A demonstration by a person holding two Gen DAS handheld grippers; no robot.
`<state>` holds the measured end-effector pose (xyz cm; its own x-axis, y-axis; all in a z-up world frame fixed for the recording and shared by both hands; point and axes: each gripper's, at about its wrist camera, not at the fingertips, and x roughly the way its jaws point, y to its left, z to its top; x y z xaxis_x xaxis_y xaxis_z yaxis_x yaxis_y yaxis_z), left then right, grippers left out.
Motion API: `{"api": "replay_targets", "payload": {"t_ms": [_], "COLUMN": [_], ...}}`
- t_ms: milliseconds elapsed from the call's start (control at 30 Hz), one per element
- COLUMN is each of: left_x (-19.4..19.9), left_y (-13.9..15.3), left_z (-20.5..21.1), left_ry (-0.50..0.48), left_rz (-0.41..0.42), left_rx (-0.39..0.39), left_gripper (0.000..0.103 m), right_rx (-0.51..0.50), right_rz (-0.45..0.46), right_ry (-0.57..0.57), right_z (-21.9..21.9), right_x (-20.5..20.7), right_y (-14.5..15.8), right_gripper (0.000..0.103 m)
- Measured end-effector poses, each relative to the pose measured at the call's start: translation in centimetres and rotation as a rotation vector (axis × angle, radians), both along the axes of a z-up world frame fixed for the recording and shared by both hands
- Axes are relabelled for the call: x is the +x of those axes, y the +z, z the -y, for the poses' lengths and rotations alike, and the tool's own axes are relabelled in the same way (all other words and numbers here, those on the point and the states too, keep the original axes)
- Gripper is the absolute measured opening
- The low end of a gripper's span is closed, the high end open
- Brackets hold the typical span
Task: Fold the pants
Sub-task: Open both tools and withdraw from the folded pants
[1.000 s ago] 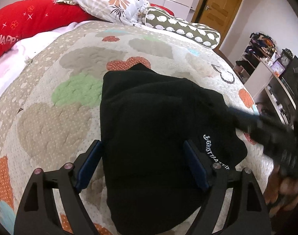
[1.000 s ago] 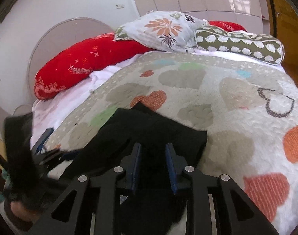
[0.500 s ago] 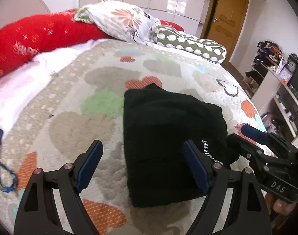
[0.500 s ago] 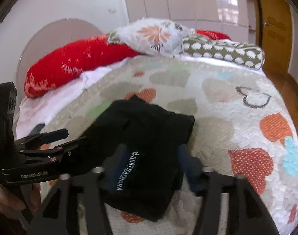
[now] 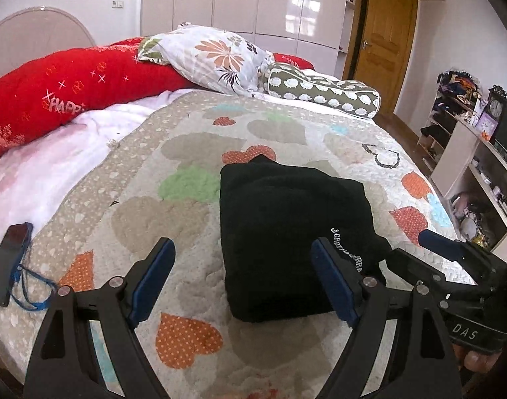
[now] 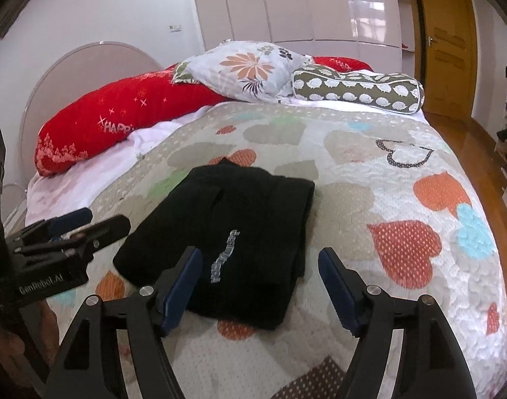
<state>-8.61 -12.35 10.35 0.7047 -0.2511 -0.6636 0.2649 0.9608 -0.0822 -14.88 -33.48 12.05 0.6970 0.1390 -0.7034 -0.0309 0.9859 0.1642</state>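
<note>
Black pants (image 5: 293, 232) lie folded into a compact block on the heart-print quilt (image 5: 147, 219), near the bed's foot edge, white lettering facing up at the near right corner. Bare quilt on every side of the block — widest toward the pillows (image 5: 217, 56) and toward the right edge of the bed. Phone with blue cord (image 5: 7, 259) sits at the left edge of the bed, well apart from the pants.

Left gripper (image 5: 243, 279): jaws wide, nothing between the pads, above the block's near left edge. Right gripper (image 6: 260, 276): jaws opening, pads clear of the cloth, over the near right corner.

Versus a second ago — the right gripper was nearly closed over the fabric; now spread and free of it. Both views show more quilt around the pants than before.
</note>
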Motion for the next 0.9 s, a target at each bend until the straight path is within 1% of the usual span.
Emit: {"api": "replay_targets", "payload": {"t_ms": [67, 267, 467, 633, 767, 833, 900], "left_x": [-0.4, -1.5, -2.3, -2.9, -3.5, -3.8, -4.0], "left_y": [0.2, 0.7, 0.8, 1.0, 1.0, 1.0, 1.0], "left_z": [0.0, -0.3, 0.0, 0.4, 0.5, 0.7, 0.8], "left_ry": [0.002, -0.003, 0.0, -0.013, -0.028, -0.03, -0.041], "left_rz": [0.009, 0.022, 0.027, 0.033, 0.047, 0.062, 0.058], "left_rx": [0.008, -0.008, 0.005, 0.019, 0.004, 0.018, 0.017], "left_gripper": [0.085, 0.085, 0.085, 0.085, 0.085, 0.085, 0.085], "right_rx": [0.0, 0.009, 0.009, 0.01, 0.025, 0.029, 0.03], "right_rz": [0.001, 0.005, 0.007, 0.005, 0.004, 0.0, -0.004], "right_ry": [0.001, 0.0, 0.005, 0.008, 0.004, -0.001, -0.002], "right_z": [-0.2, -0.2, -0.3, -0.2, 0.0, 0.1, 0.3], "right_x": [-0.5, -1.6, -2.6, -3.1, -3.3, -3.5, -3.8], "right_y": [0.1, 0.5, 0.7, 0.9, 0.7, 0.6, 0.4], "right_gripper": [0.074, 0.074, 0.075, 0.075, 0.075, 0.076, 0.076]}}
